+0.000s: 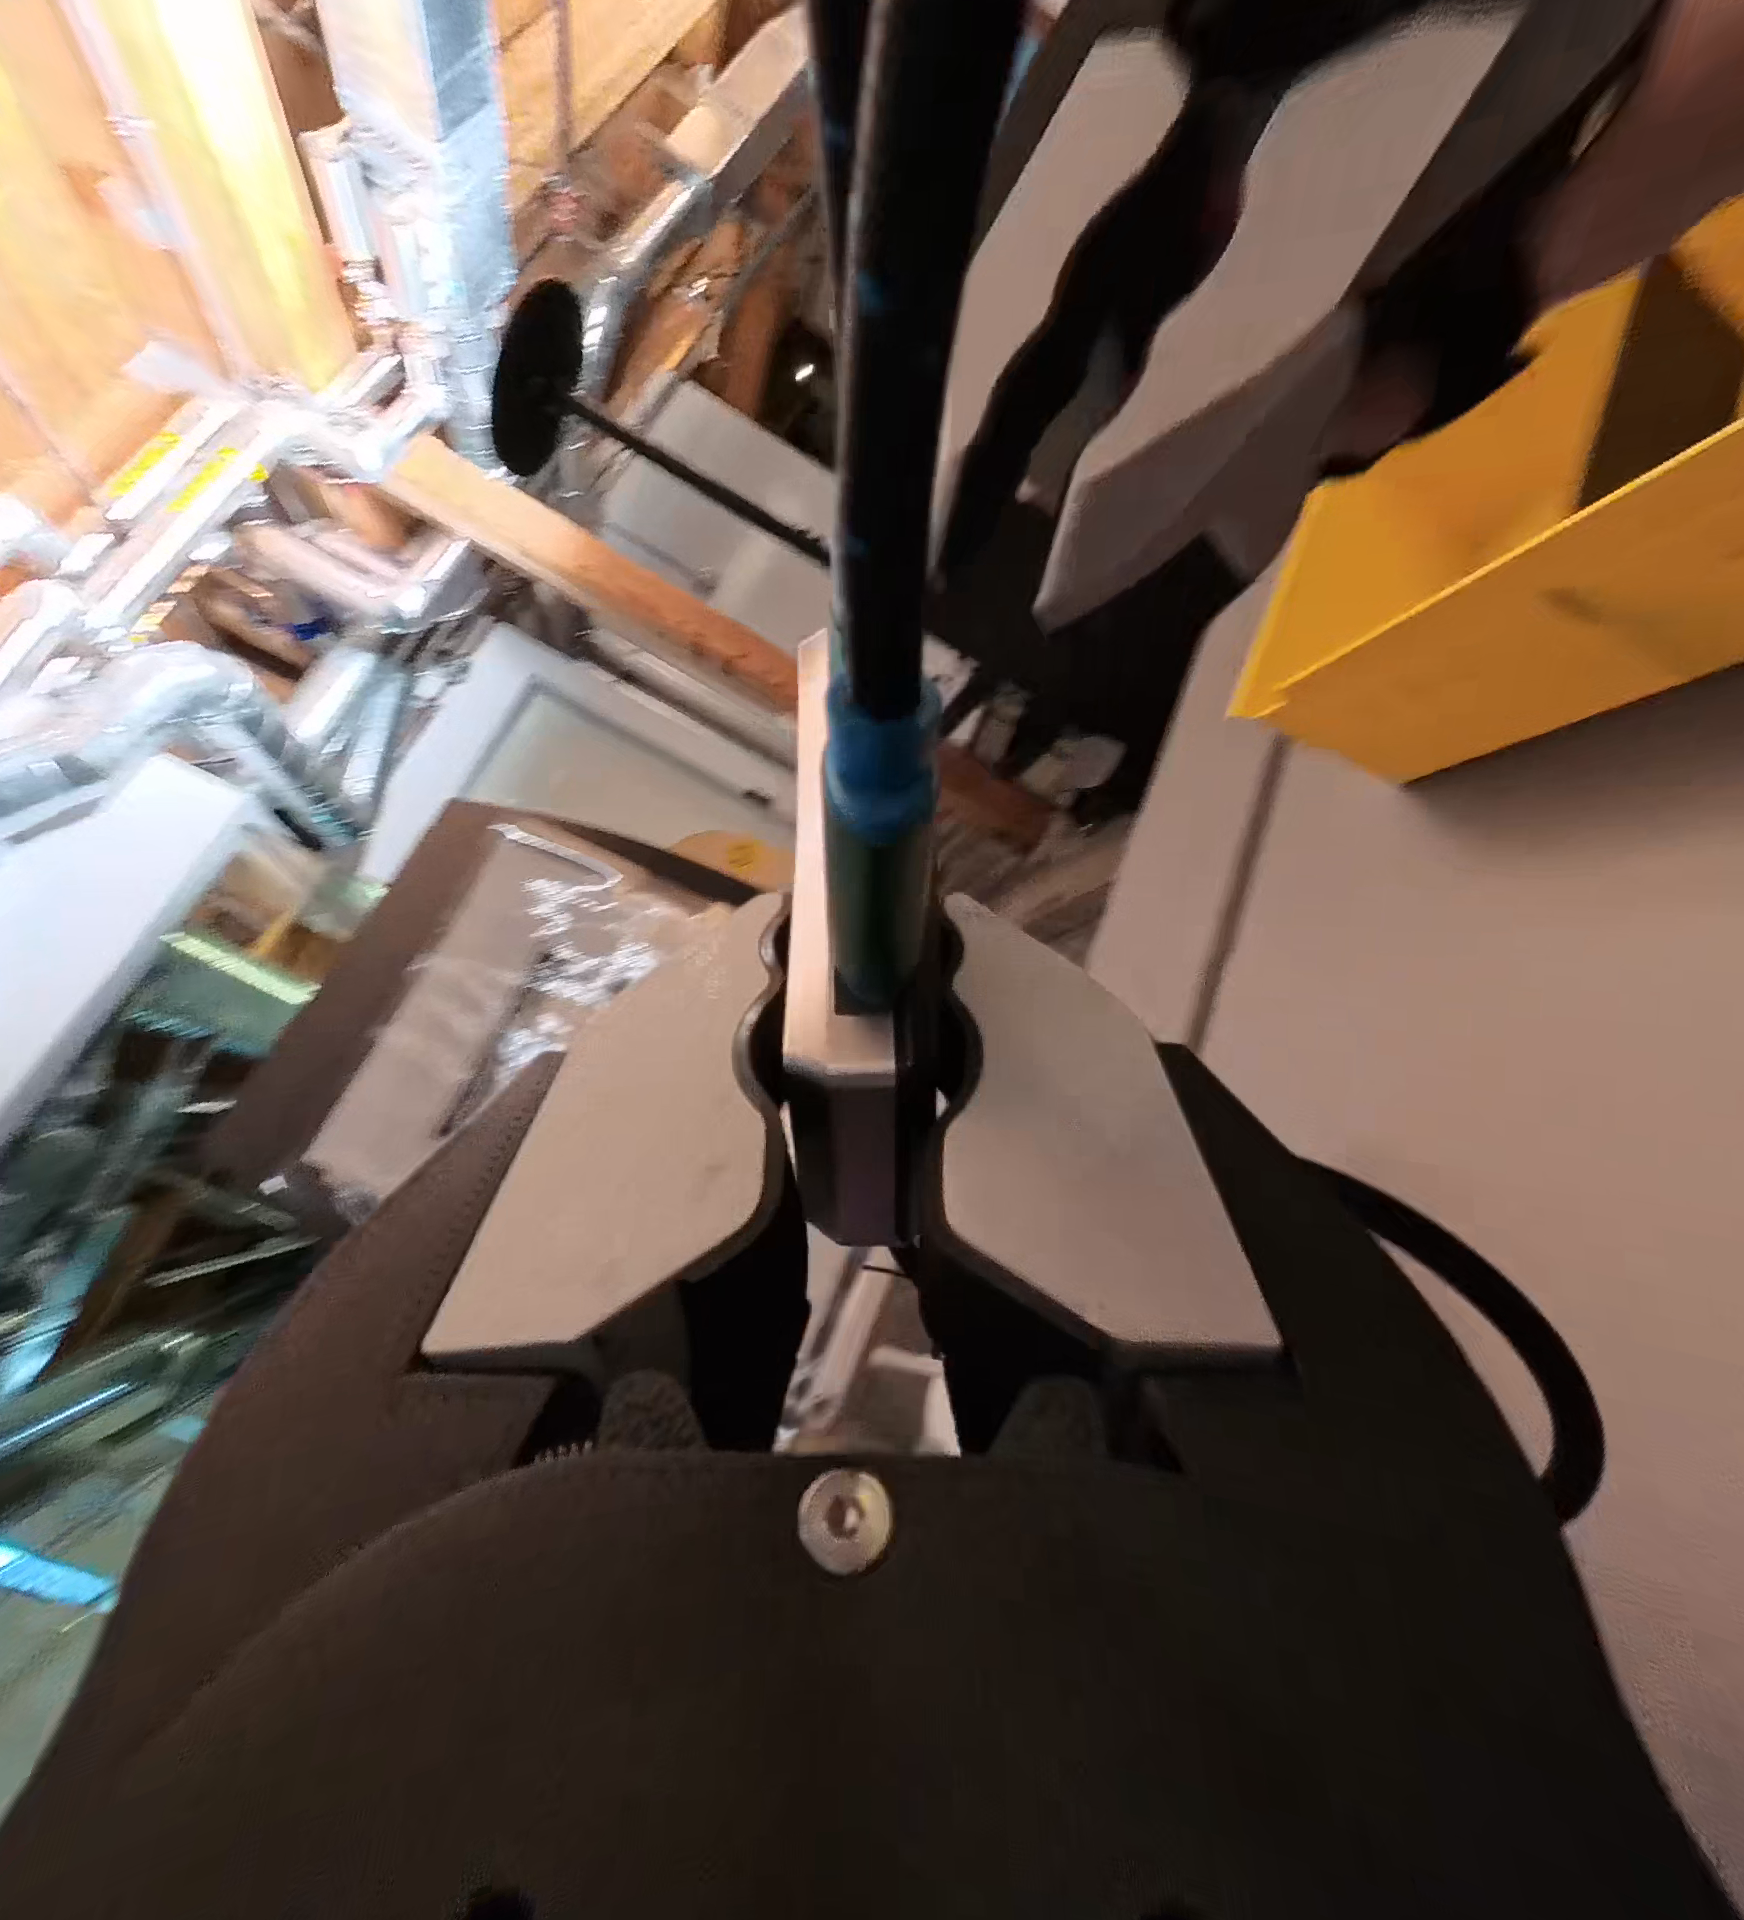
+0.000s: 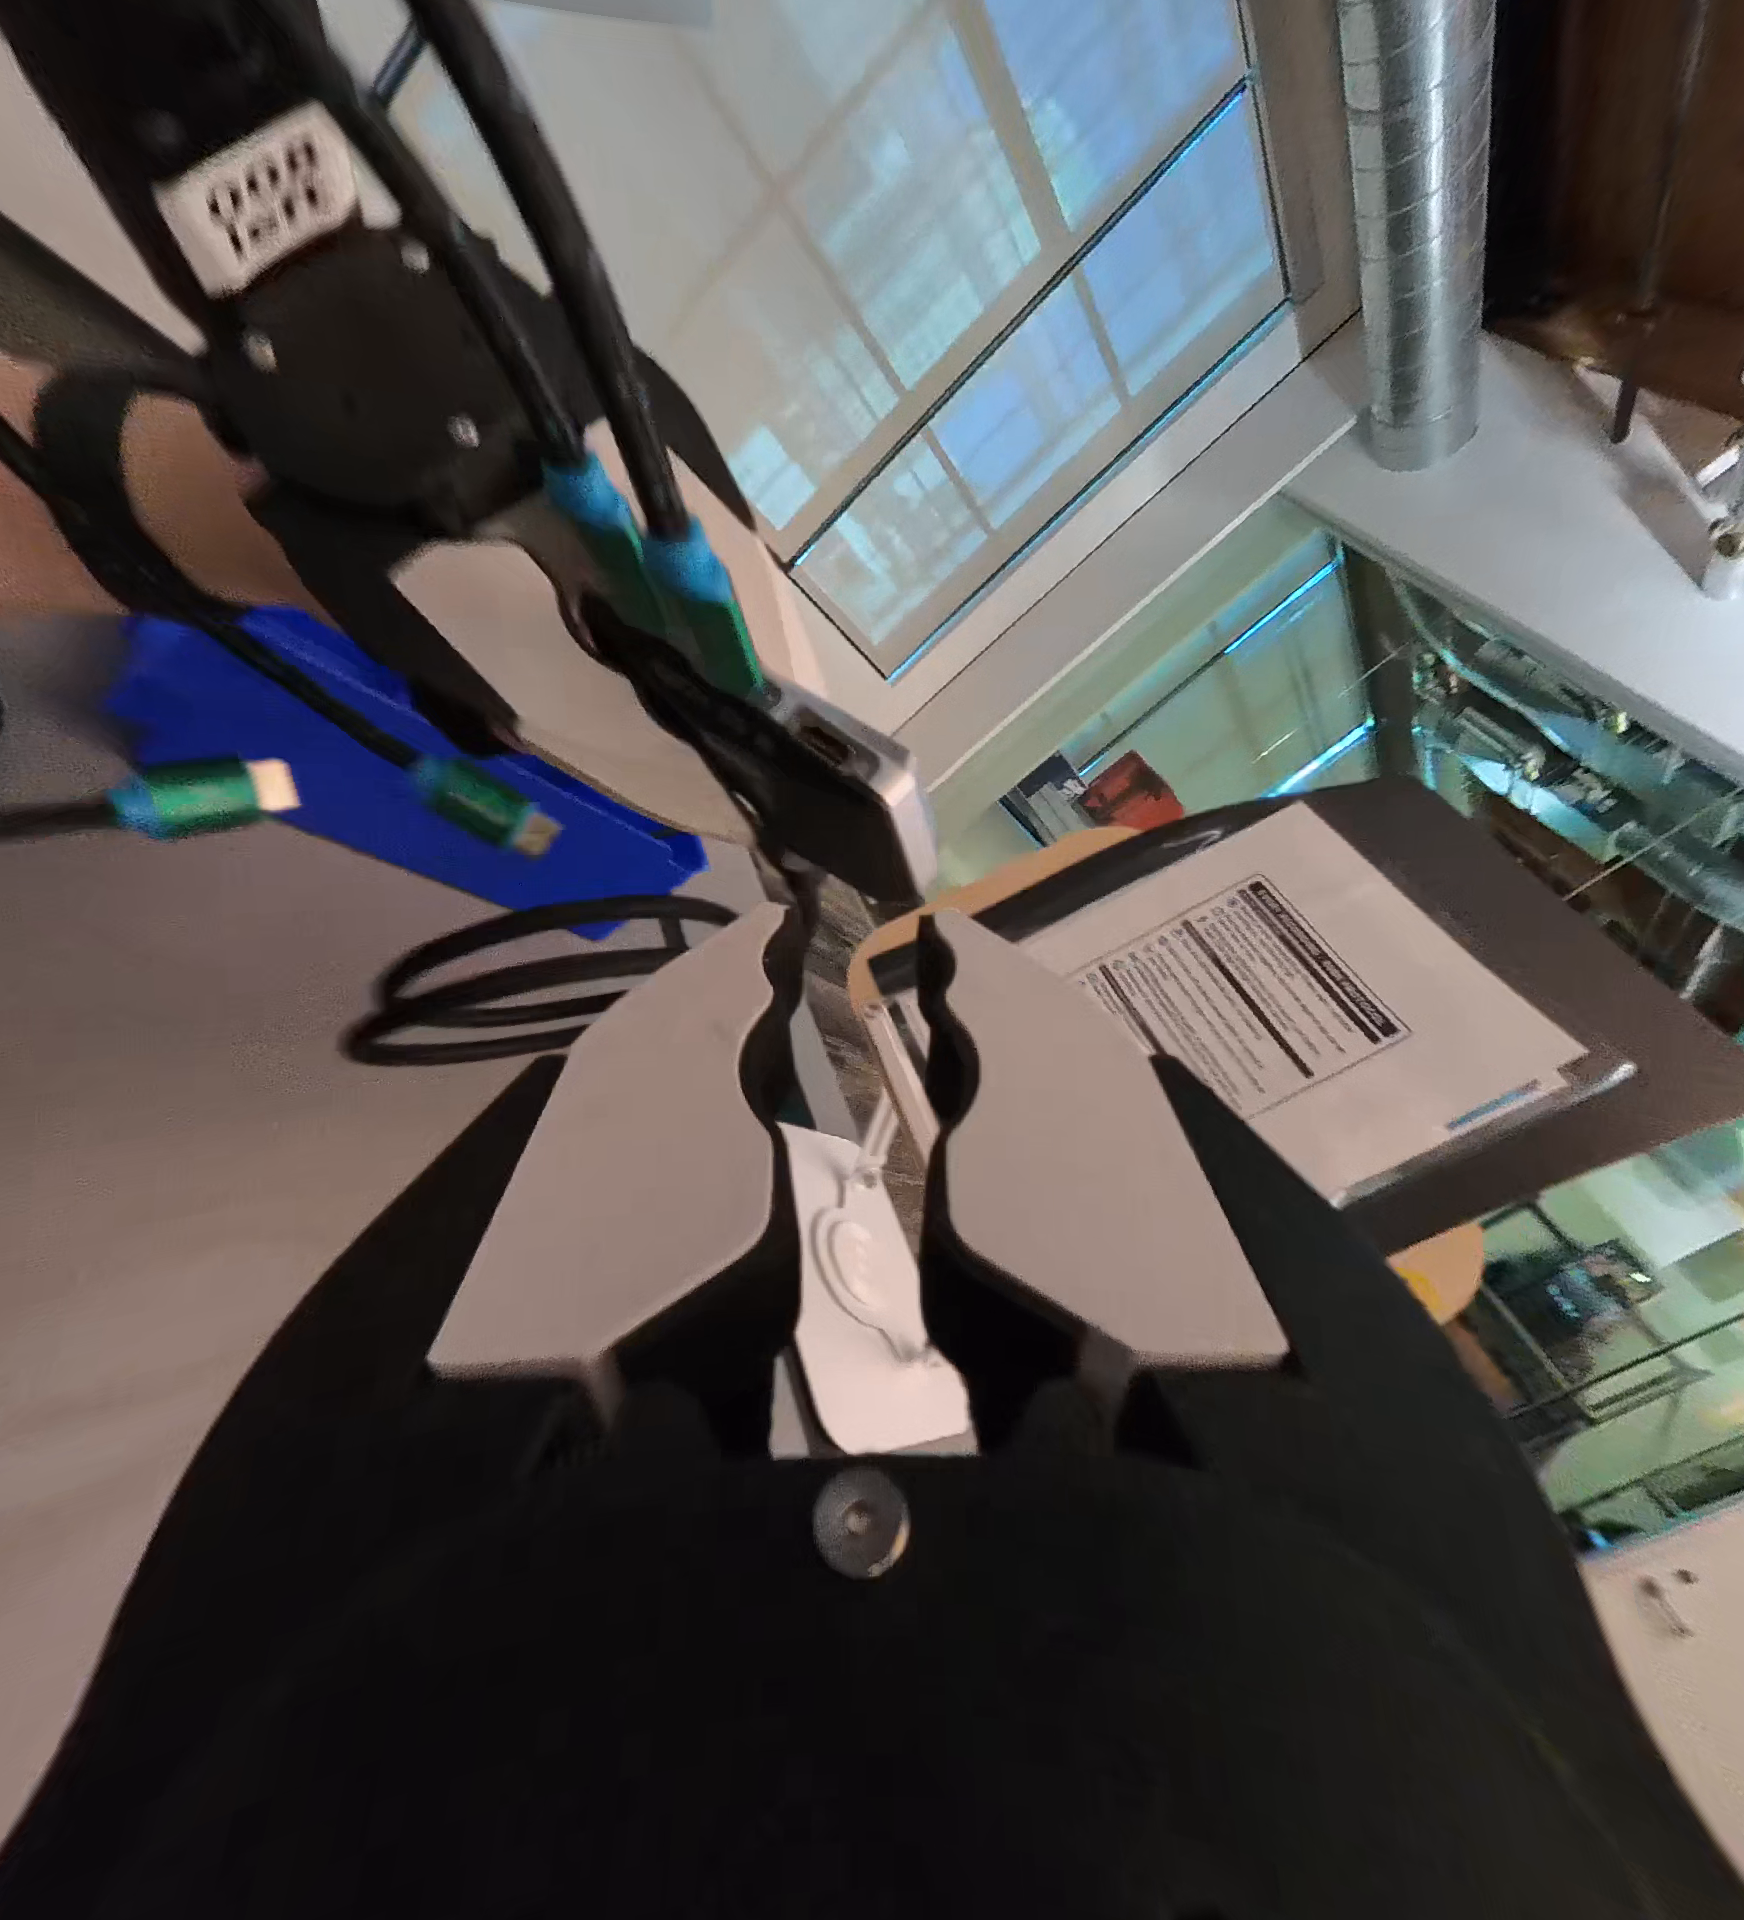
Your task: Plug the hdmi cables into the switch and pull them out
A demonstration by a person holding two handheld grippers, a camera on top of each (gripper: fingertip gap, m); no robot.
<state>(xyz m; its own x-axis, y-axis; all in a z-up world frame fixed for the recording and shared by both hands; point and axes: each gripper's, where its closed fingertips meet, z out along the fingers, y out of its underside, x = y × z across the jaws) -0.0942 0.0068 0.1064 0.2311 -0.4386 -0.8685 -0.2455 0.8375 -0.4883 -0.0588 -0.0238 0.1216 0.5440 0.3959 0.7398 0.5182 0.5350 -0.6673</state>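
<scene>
Gripping the switch (image 1: 837,1081) in left fingers (image 1: 639,1122), right view alone showing loose plugs (image 2: 213,798).

You see a silver-grey switch (image 1: 840,1081) carrying green plugs (image 2: 707,613) with blue collars on black cables (image 1: 873,416). Your grippers show pale grey fingers (image 1: 629,1132) on black bodies. On the grey table (image 1: 1522,1143) sit a yellow bin (image 1: 1533,582) and a blue tray (image 2: 348,748).

A pale grey matte surface (image 1: 1522,1091) carries a yellow open-topped plastic bin (image 1: 1533,561). Large white-framed gridded windows (image 2: 1003,312) let in daylight beside a ribbed silver metal duct (image 2: 1413,229). Bare wooden beams (image 1: 577,561) cross overhead.
</scene>
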